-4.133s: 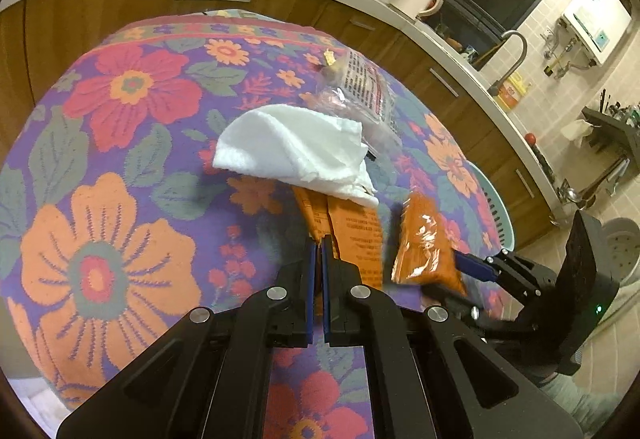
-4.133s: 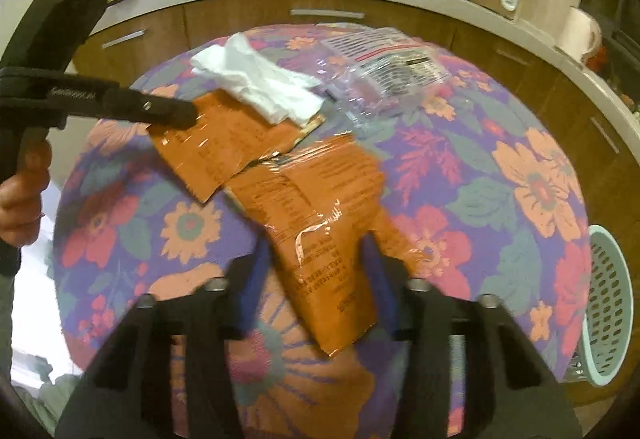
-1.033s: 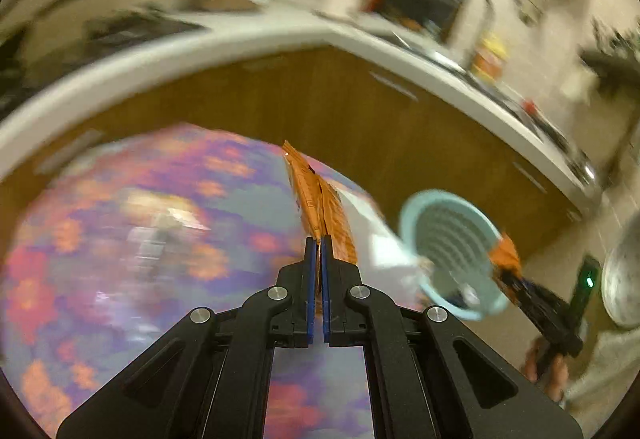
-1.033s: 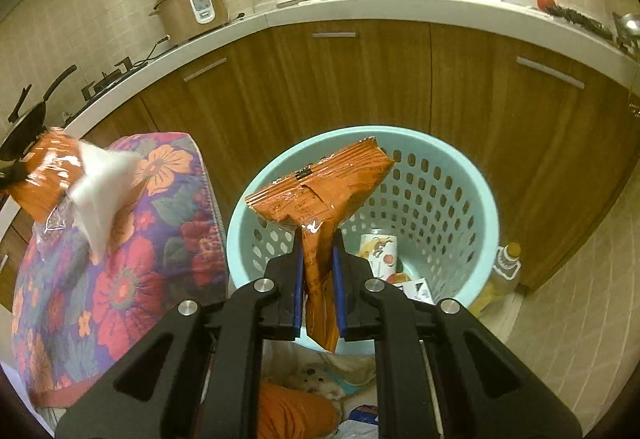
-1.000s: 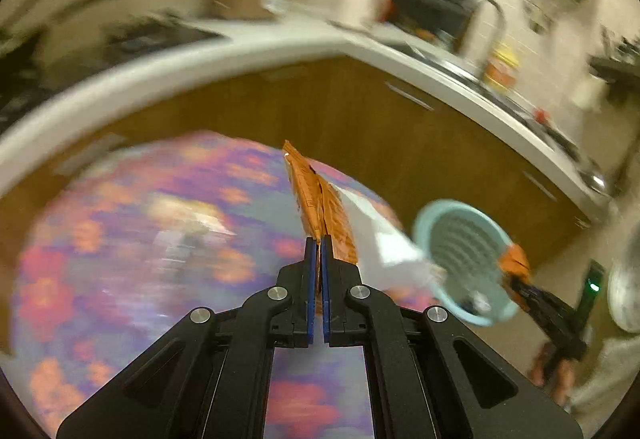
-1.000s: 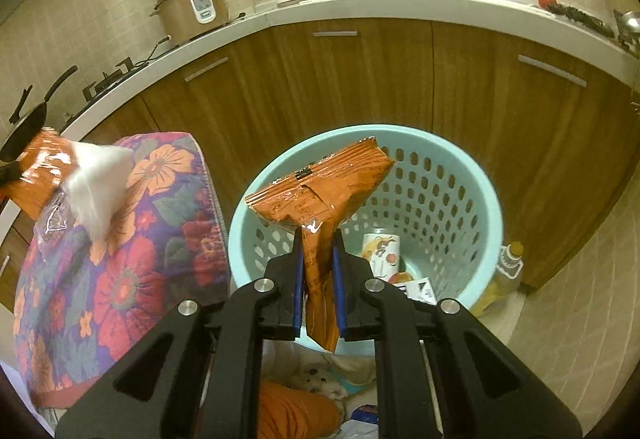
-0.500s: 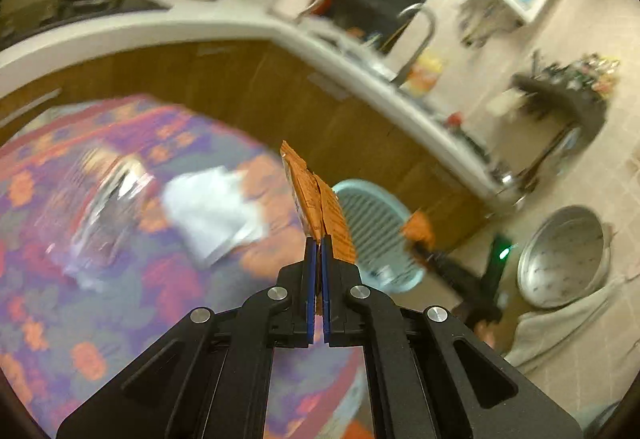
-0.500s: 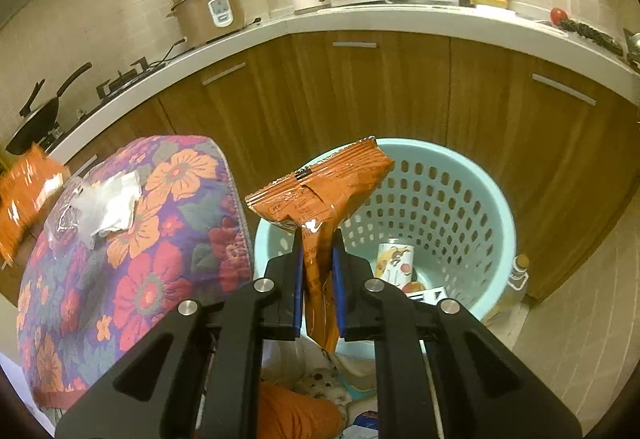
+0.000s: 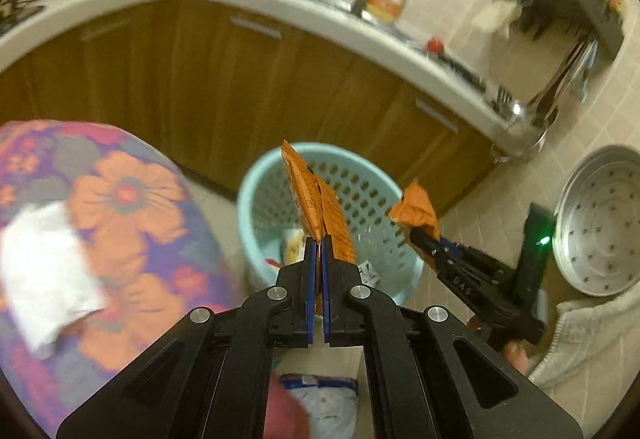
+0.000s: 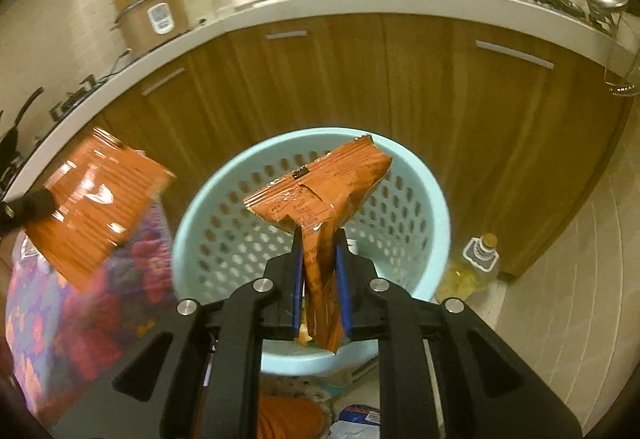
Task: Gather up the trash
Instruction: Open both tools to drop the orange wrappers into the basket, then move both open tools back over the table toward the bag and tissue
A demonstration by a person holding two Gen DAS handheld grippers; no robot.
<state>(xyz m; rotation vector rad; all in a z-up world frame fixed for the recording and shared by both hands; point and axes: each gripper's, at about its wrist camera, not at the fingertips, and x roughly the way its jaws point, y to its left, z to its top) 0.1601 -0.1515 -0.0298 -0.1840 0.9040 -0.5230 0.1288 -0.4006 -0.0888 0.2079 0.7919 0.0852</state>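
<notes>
left gripper (image 9: 317, 243) clamped on flat orange wrapper (image 9: 308, 195) | right gripper (image 10: 319, 239) opening, orange bag (image 10: 320, 191) between jaws, print unreadable | oil bottle (image 10: 476, 259) only in right view

Blurred at nine o'clock in the left wrist view: white crumpled tissue (image 9: 44, 271) on purple floral tablecloth (image 9: 132, 239). Mostly hidden behind orange foil snack wrapper (image 10: 320, 199): contents of pale blue perforated plastic basket (image 10: 224, 223). Cut off at six o'clock: blue-and-white bag (image 10: 356, 421).

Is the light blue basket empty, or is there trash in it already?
Not empty: through the basket opening, a printed wrapper and paper scraps lie at the bottom.
</notes>
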